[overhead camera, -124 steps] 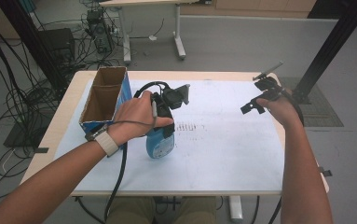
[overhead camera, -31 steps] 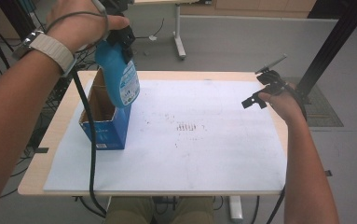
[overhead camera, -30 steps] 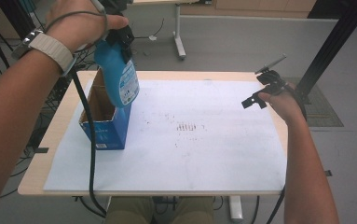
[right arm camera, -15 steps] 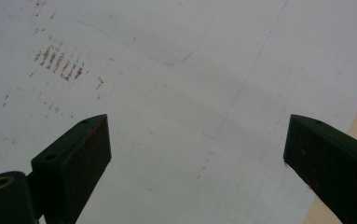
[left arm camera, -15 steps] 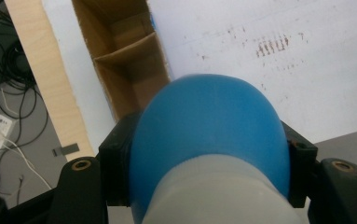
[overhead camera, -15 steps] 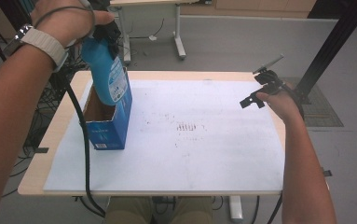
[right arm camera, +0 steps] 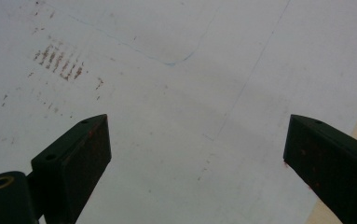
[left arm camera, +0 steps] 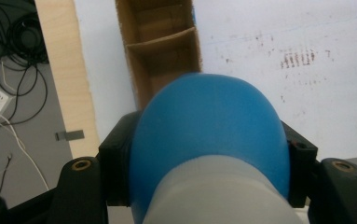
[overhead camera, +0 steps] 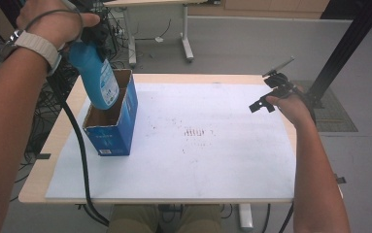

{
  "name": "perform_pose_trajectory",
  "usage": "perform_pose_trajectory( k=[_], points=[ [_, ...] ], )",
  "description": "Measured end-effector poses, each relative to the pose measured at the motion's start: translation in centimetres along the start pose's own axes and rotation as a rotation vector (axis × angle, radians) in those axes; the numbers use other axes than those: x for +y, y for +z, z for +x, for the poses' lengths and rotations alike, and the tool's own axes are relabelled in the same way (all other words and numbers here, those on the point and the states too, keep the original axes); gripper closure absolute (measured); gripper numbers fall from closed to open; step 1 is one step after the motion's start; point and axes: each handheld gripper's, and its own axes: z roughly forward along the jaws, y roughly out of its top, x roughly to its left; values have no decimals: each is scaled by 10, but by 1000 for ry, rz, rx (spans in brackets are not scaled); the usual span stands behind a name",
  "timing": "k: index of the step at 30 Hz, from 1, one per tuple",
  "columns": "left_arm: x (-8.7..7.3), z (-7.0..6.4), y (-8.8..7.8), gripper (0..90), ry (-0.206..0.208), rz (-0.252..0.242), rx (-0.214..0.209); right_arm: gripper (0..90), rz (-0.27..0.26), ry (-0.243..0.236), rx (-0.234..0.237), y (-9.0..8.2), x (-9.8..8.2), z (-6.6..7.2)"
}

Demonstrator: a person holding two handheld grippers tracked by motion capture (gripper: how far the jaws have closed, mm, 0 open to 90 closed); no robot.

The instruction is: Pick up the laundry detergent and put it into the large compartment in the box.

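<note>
Two claws are in play, and the left claw (overhead camera: 96, 36) carries all the load: its jaws are clamped on the neck end of the blue bottle (overhead camera: 97, 77), which hangs tilted, base down, with that base dipping into the open top of the blue cardboard box (overhead camera: 113, 131) at the left edge of the surface (overhead camera: 232, 160). In the left gripper view the bottle (left arm camera: 209, 144) bulges between the black jaws, and below it I can see the box (left arm camera: 160, 46) with a cardboard divider across its inside.

I judge the bottle to be stiff moulded plastic, smooth and a little slippery, with rounded shoulders that give the pads little to bite on. Whether it is full I cannot tell; if it holds liquid, the weight sits low and will swing under a grip this high. Holding at the narrow neck seems the sound choice, since the body is too broad and curved for these jaws. The box looks light and may slide or tip if the base catches its wall or the divider.

My right claw (overhead camera: 271, 92) hovers over the far right of the surface, jaws wide apart and holding nothing.
</note>
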Motion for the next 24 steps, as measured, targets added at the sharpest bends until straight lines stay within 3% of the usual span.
perform_pose_trajectory(
  k=[7, 12, 17, 24],
  points=[
    [3, 11, 8, 376, -22, 10, -11, 73, 3, -1, -1, 1, 1, 0],
    [3, 11, 15, 376, -29, 6, 16, 73, 8, 1, -3, 2, 2, 1],
    [5, 19, 23, 376, -48, 3, 4, 73, 8, 3, -4, 2, 2, 1],
    [6, 18, 32, 376, -48, 1, 16, 73, 11, 6, -5, 4, 2, 1]
  ],
)
